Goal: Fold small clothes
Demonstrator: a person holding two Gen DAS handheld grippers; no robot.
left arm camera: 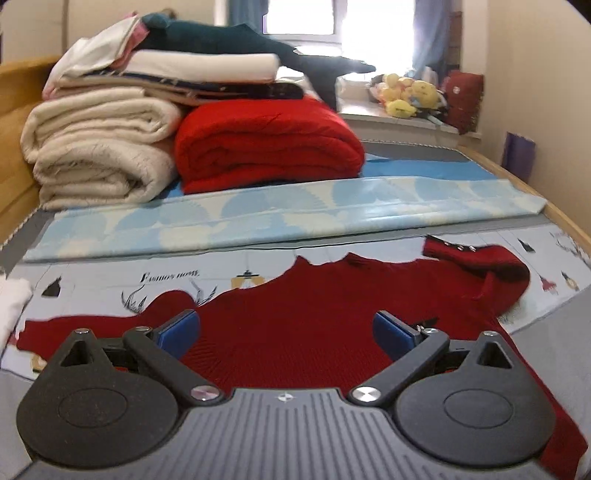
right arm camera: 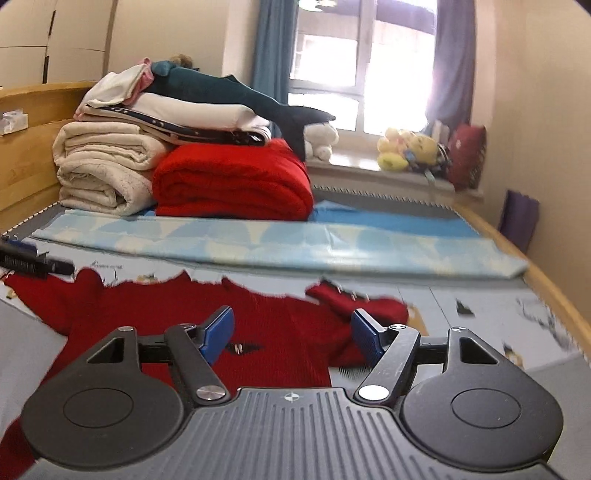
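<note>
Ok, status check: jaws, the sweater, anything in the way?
Left gripper and right gripper: jaws open, holding nothing. Red sweater spread on bed, right sleeve folded in. Nothing blocking.

Red knit sweater [left arm camera: 306, 306] lies spread flat on the bed — one sleeve apparently folded inward.

The red sweater's [right arm camera: 280, 325] far sleeve looks blurred, perhaps folded.

Your left wrist view sits low and close over the red sweater [left arm camera: 295, 317], facing the window [left arm camera: 303, 16] beyond its parted jaws. Your right wrist view faces likewise, slightly rightward. Both share the sweater, red blanket [right arm camera: 232, 181] and windowsill toys [right arm camera: 410, 151].
</note>
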